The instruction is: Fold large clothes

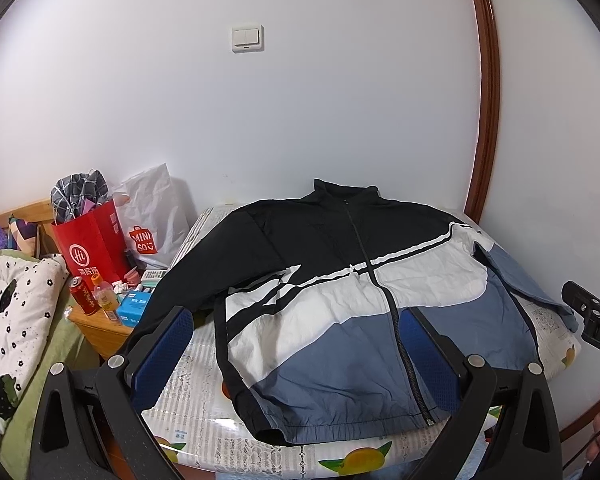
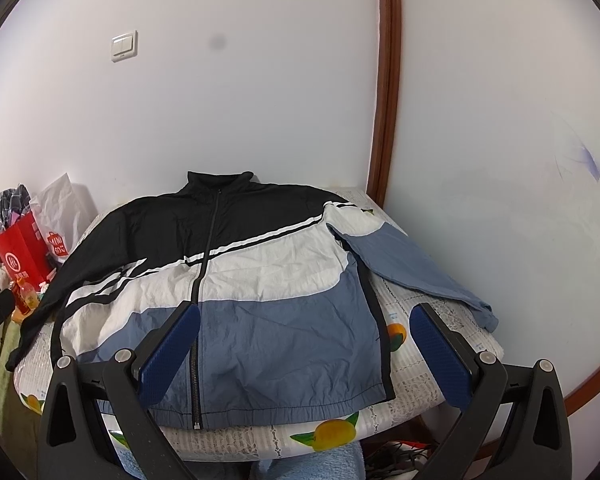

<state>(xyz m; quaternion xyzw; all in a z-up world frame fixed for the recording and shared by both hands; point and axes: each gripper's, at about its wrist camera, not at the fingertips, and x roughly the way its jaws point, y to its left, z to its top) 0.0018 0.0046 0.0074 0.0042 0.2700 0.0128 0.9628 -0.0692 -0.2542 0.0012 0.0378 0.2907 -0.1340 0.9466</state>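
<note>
This is a lived-in room of a home, likely a bedroom. A plain white painted wall (image 1: 300,120) carries a white double rocker light switch (image 1: 247,39), and a brown wooden door frame (image 1: 488,92) runs beside it. A flower-print quilt (image 1: 16,300) lies at the left beside a small wooden bedside cabinet (image 1: 100,330) crowded with a red paper shopping bag (image 1: 90,246), a white MINISO bag (image 1: 152,216), a red drink can (image 1: 83,294) and an orange-capped plastic bottle (image 1: 106,298).

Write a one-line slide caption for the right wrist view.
Open right gripper hovers over a zipped black, white and blue jacket spread flat on a table by a white wall.
</note>
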